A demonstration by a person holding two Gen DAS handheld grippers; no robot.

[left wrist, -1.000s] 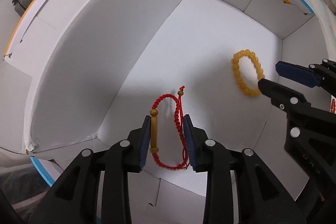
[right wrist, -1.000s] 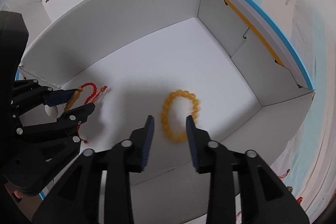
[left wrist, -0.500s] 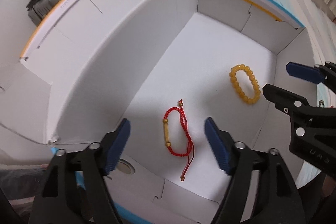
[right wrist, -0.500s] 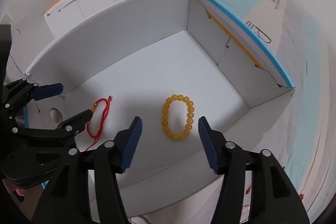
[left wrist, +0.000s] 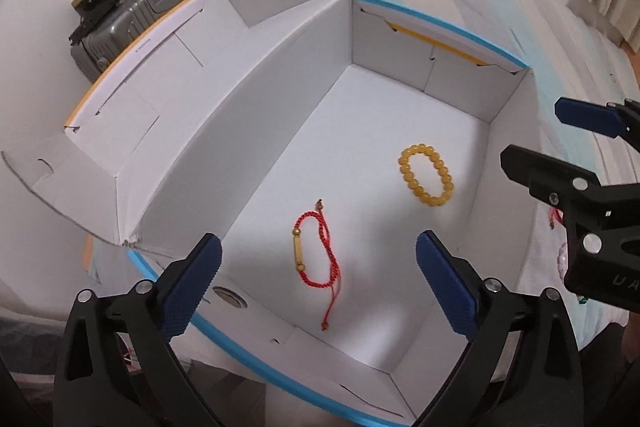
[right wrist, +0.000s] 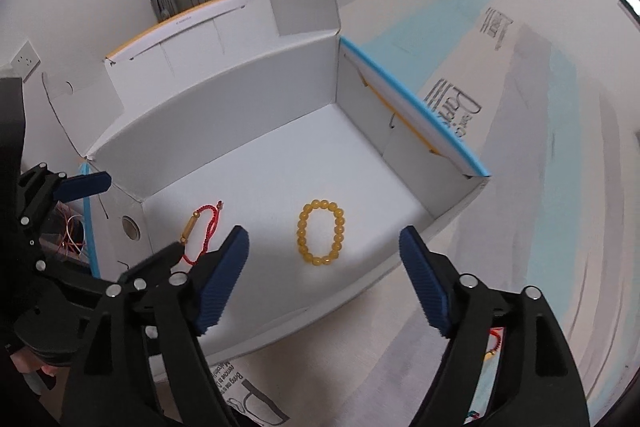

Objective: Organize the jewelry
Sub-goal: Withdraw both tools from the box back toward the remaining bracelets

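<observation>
both grippers, left gripper (left wrist: 318,281) and right gripper (right wrist: 324,269), have just been opening and gape wide, nothing between them; red cord bracelet (left wrist: 316,255) and yellow beaded bracelet (right wrist: 321,233) lie apart in the white cardboard box (left wrist: 248,131).

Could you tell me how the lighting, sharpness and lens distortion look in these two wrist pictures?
Left wrist view: soft, even light, faint shadows under the red bracelet and yellow bead bracelet; both sharp; fisheye bows the box walls, and dark corners frame the picture. Right wrist view: same even light, no glare; box floor sharp, the bedding at the right edge smeared.
</observation>
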